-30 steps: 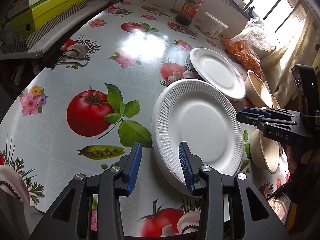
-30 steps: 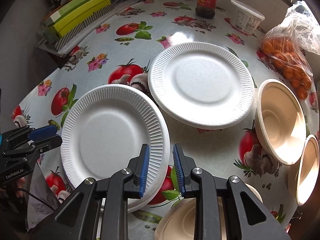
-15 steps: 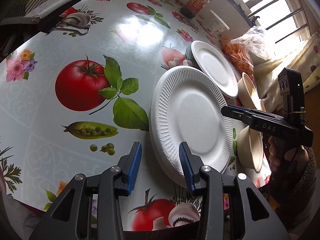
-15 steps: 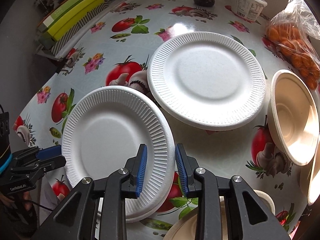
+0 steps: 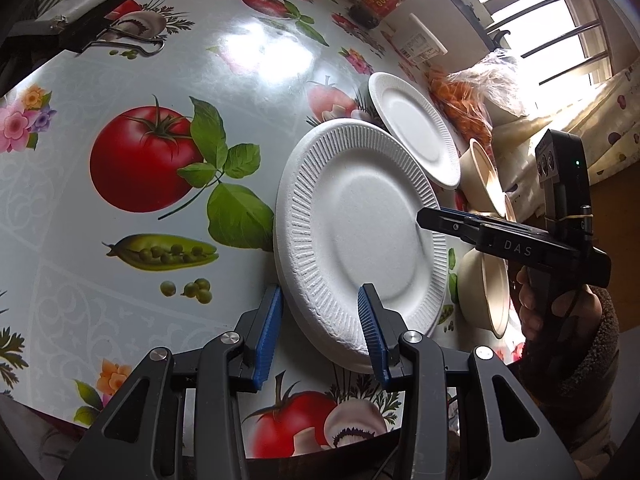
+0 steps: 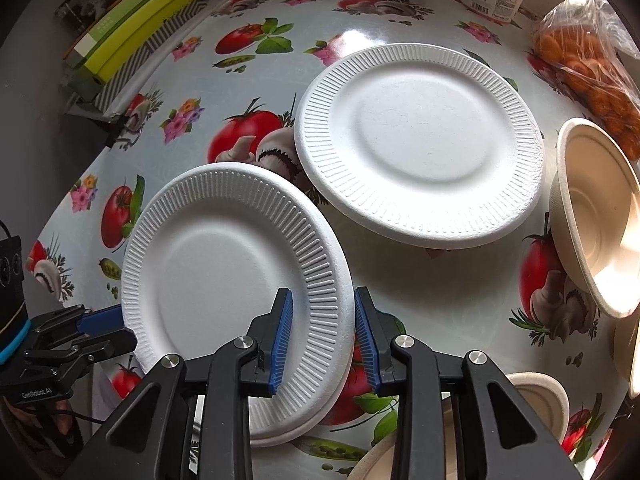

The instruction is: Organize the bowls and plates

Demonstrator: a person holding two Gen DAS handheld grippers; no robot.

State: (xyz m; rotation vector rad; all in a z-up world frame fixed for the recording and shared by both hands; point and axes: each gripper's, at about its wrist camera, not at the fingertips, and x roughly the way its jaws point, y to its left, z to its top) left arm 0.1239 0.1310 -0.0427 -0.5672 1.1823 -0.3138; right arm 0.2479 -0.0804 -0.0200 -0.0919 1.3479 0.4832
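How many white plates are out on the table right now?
At least 3. The near plate sits on top of a second plate, whose rim peeks out beneath it; more could be hidden in that stack. The far plate lies behind them, near the beige bowls.

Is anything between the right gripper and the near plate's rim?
Nothing visible. The right gripper straddles the near plate rim, jaws just opening, with no object between. The far plate lies apart.
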